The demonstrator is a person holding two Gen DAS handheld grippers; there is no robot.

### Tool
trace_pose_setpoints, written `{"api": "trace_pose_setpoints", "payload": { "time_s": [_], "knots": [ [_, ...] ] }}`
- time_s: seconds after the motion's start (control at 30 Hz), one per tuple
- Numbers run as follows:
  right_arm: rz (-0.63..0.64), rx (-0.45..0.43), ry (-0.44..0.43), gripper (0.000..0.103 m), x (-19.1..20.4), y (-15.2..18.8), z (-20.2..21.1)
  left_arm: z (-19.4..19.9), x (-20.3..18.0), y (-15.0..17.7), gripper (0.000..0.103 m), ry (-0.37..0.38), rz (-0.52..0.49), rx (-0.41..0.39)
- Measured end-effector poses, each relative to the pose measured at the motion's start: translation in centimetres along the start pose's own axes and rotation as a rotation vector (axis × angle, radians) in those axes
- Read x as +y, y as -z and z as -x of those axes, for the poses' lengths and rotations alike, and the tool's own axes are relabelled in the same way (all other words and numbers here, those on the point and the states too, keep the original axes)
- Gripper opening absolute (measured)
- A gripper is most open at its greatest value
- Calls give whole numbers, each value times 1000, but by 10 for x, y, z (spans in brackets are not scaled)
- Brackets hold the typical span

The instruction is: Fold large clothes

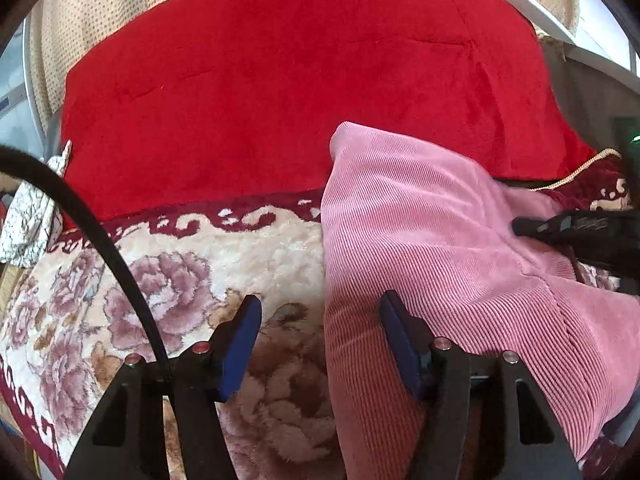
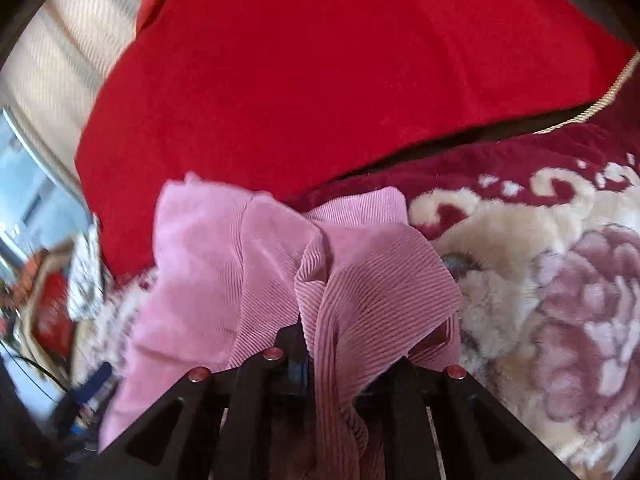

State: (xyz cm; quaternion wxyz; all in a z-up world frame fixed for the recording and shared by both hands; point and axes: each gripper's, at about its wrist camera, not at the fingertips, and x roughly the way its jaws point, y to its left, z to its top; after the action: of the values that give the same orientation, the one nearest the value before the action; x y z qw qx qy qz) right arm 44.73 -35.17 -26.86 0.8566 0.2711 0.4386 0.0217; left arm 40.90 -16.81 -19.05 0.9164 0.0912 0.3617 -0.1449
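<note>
The pink garment [image 1: 440, 240], a ribbed corduroy piece, lies on a floral blanket [image 1: 180, 280] with a dark red scroll border, and its far end reaches onto a red cloth [image 1: 300, 80] spread beyond the blanket.

The left gripper [image 1: 320, 344] hovers with its fingers [image 1: 244, 344] set well apart, blue pads facing each other. Nothing is pinched. The garment's left edge runs between the fingers, closer to the right one, while the left finger stands over bare blanket. The cloth passes under the right finger; whether that pad touches it cannot be told. Ahead and to the right of the fingers, the right gripper's dark tip [image 1: 560, 228] rests against the garment.

In the right wrist view, the right gripper [image 2: 332, 364] has its fingers nearly together, with a fold of the garment [image 2: 340, 288] bunched up between them and draped over their tips. The fabric hides the pads, so it cannot be told whether they press on it. The rest of the garment spreads ahead and to the left of the fingers; the blanket [image 2: 540, 280] lies to their right and the red cloth [image 2: 320, 60] beyond.

A black cable [image 1: 100, 232] arcs across the left of the left wrist view.
</note>
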Motion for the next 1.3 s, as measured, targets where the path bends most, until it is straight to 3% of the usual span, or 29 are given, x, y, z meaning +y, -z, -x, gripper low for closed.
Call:
{"api": "trace_pose_setpoints", "payload": {
  "time_s": [0.07, 0.13, 0.33, 0.4, 0.47, 0.53, 0.6, 0.67, 0.83, 1.03, 1.17, 1.3],
  "knots": [
    [-13, -30, 39, 28, 7, -1, 23, -2, 4, -1, 63, 11, 8, 8],
    [7, -69, 68, 28, 15, 3, 45, 0, 2, 2, 63, 9, -2, 4],
    [138, -173, 19, 28, 47, 24, 110, 1, 7, 0, 63, 31, 11, 19],
    [209, -158, 3, 28, 65, 35, 121, 2, 8, 0, 63, 34, 13, 21],
    [278, -122, -1, 28, 79, 52, 122, 2, 10, 0, 63, 37, 15, 23],
    [347, -52, 53, 29, 87, 67, 107, 1, 12, 0, 65, 45, 17, 27],
    [381, 31, 134, 28, 77, 82, 80, 4, 12, 0, 70, 59, 10, 19],
    [343, 76, 141, 28, 58, 89, 60, 14, 14, -3, 73, 76, -13, 17],
    [356, 62, 215, 24, 46, 93, 62, 29, 37, -6, 75, 44, -20, -2],
    [343, 71, 237, 25, 41, 94, 50, -2, 36, 6, 73, 126, -29, 112],
    [283, 102, 184, 25, 41, 77, 61, -2, 49, 5, 73, 119, -21, 134],
    [266, 24, 118, 28, 55, 45, 89, 10, 56, -3, 73, 152, -13, 81]
  ]
}}
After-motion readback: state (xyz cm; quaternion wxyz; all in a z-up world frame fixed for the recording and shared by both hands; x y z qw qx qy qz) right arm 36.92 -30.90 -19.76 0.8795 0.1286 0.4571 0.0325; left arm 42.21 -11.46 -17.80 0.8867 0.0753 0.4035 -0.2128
